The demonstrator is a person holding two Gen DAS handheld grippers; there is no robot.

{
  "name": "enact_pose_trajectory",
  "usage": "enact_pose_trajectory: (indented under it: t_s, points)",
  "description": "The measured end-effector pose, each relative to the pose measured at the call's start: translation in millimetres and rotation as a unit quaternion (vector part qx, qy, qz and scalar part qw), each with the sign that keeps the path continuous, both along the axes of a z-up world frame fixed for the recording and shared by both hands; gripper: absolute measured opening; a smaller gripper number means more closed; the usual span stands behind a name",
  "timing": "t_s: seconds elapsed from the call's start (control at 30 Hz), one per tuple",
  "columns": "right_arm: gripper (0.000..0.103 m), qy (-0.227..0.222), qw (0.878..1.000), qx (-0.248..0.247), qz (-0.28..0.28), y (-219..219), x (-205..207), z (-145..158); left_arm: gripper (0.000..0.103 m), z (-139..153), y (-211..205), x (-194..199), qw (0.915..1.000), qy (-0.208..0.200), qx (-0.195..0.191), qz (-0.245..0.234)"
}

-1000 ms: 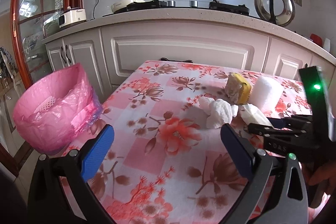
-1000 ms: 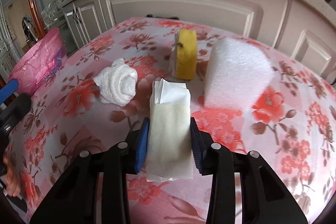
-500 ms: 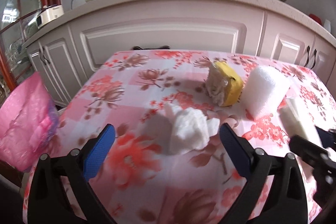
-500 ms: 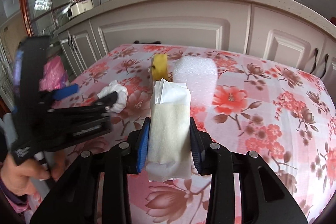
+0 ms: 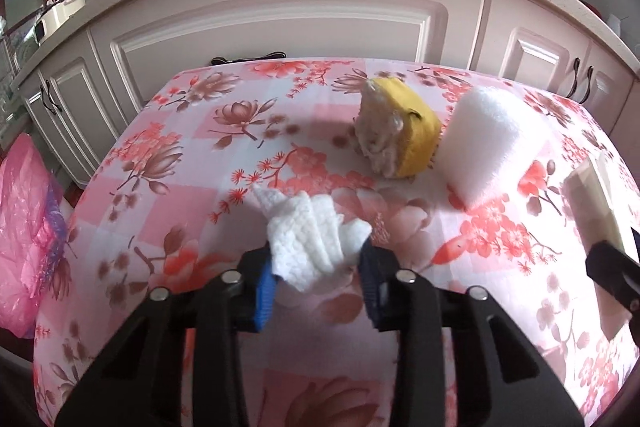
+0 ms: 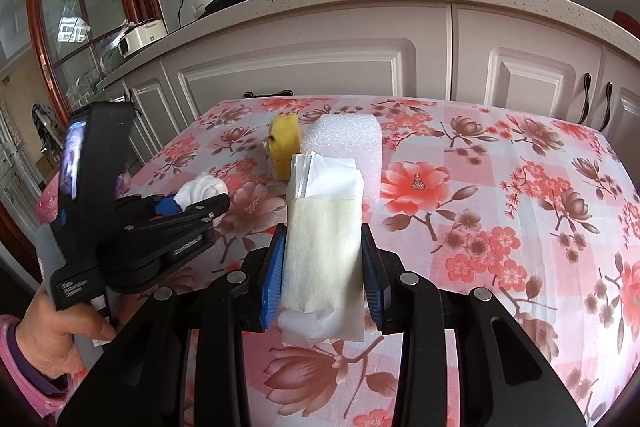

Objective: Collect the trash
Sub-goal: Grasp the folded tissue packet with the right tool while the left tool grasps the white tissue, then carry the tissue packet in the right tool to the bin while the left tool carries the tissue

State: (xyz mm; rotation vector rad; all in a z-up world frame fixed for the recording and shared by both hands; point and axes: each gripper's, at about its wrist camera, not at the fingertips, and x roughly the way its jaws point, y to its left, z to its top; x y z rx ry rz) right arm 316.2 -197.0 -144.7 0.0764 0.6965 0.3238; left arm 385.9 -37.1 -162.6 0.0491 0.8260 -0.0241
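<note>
Take the yellow sponge (image 5: 404, 131) in the middle of the flowered bench (image 5: 192, 163) as your landmark. Far to its left, off the bench edge, hangs the pink trash bag (image 5: 24, 239), where everything has to end up. Nearer you and a little left of the sponge, your left hand-held gripper (image 5: 318, 263) is closing on the crumpled white paper towel (image 5: 308, 243); the wad sits between the blue pads and already looks pinched on both sides. Just right of the sponge, touching it, stands the white foam block (image 5: 492, 143). Further right and nearer you, your right hand-held gripper (image 6: 324, 275) is clenched on the folded tissue packet (image 6: 324, 239), lifted clear of the bench.

The step in hand looks like the pick-up of the second piece, with the first already held. Next, finish the squeeze on the towel, lift it free, and carry both loads left past the sponge to the bag. The bag mouth is not visible from either wrist view now, so judge your approach once it comes back into sight. The sponge and foam block are left for later.

A second ago your left jaws stood wide with the towel well ahead of them and the bag large at the left; now they flank the towel and only a sliver of bag shows. The right grip on the packet is unchanged, though the packet has risen off the cloth.
</note>
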Motion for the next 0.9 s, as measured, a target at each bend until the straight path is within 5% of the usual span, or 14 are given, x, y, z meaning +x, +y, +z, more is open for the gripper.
enact_pose_trajectory:
  t_s: [0.53,0.9]
  points:
    - [0.035,-0.004,1.0,-0.001,0.008,14,-40,1,0.028,33,9,-86,0.9971,-0.073,-0.018,0.003]
    - [0.035,-0.047,0.999,0.002,0.026,28,-87,17,0.028,60,18,-168,0.9871,-0.159,-0.019,-0.005]
